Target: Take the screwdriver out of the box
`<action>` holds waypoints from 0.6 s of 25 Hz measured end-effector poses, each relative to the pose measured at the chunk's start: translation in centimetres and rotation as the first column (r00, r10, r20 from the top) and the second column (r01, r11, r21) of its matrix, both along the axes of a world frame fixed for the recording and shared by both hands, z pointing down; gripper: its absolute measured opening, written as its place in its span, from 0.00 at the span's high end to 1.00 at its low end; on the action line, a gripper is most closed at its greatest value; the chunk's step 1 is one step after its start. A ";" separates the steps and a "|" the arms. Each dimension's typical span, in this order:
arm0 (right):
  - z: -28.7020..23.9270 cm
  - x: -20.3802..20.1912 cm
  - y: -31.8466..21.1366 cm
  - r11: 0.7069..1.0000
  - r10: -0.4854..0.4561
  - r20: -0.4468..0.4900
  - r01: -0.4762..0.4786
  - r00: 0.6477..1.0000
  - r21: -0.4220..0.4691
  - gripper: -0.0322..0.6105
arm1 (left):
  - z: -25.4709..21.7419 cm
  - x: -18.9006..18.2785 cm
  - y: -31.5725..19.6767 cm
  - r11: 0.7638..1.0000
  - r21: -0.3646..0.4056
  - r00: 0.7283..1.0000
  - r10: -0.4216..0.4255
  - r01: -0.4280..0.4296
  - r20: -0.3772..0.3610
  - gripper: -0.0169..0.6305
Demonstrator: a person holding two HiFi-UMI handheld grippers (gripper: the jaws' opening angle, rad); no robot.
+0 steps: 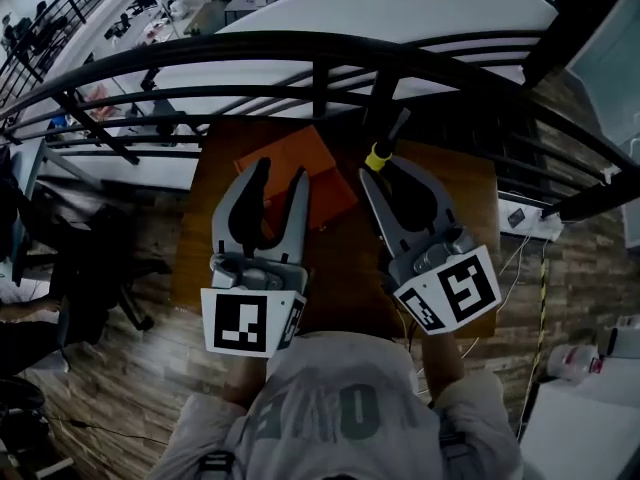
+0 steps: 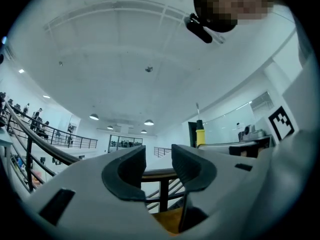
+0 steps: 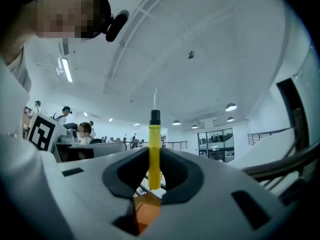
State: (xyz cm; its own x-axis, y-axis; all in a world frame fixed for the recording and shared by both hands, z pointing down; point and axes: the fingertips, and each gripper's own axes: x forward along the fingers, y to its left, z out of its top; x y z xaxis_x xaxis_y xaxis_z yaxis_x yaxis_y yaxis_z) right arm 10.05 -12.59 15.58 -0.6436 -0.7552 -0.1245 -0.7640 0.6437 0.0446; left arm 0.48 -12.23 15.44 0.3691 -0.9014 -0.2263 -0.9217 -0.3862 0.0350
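The screwdriver (image 3: pixel 154 144), seemingly a light, stiff tool whose smooth yellow handle could be pivoting in a narrow pinch, is standing upright at the centre of the right gripper view, where the right hand-held gripper (image 3: pixel 154 165) is clamping the handle's lower half. In the head view it is showing right of centre, clear of the orange box (image 1: pixel 310 168) on the bench (image 1: pixel 345 258). The left hand-held gripper (image 1: pixel 281 171) is hovering over the box, jaws partly apart and empty, while the dark railing (image 1: pixel 320 53) is crossing the upper frame beyond the tip.
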 end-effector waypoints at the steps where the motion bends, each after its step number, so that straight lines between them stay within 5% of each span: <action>1: -0.3 0.5 0.5 1.000 0.017 0.036 -0.017 0.999 0.008 0.83 | -0.3 0.0 0.3 1.000 0.012 1.000 -0.003 0.003 -0.007 0.72; 6: -1.0 2.2 2.1 0.996 0.082 0.159 -0.087 0.984 0.025 0.83 | -1.5 -0.6 1.6 0.998 0.060 0.999 -0.025 0.026 -0.028 0.72; 15: 0.8 2.7 2.3 0.995 0.104 0.193 -0.101 0.976 -0.027 0.83 | -0.7 -1.0 1.9 0.998 0.058 0.999 -0.037 0.039 -0.024 0.72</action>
